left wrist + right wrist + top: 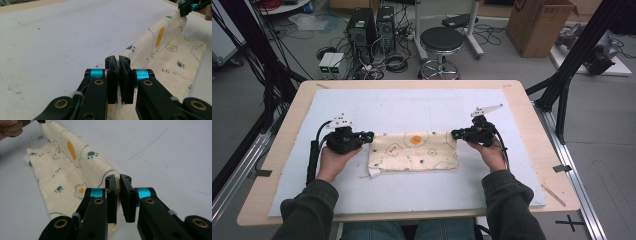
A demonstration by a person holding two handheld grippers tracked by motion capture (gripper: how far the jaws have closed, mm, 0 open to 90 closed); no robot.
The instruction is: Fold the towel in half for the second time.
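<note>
Cream cloth (pixel 413 151) with orange blobs and small paw prints, folded into a wide strip near the middle of the pale blue mat (pixel 412 197), its fold running from nine to three o'clock in the high view. Left gripper (pixel 370 135) at the strip's ten o'clock corner, jaws pressed together and pinching the cloth edge; seen close in the left gripper view (pixel 119 75), with fabric trapped between the two black jaws. Right gripper (pixel 455 134) at the two o'clock corner, jaws likewise squeezed onto the cloth edge, confirmed in the right gripper view (pixel 118 197). Far edge of the strip lifted slightly off the mat between both grippers, near edge lying flat. Mat resting on a wooden table (pixel 532 125). Black stool (pixel 441 42) beyond the table at twelve o'clock, cardboard box (pixel 538 25) toward one o'clock.
</note>
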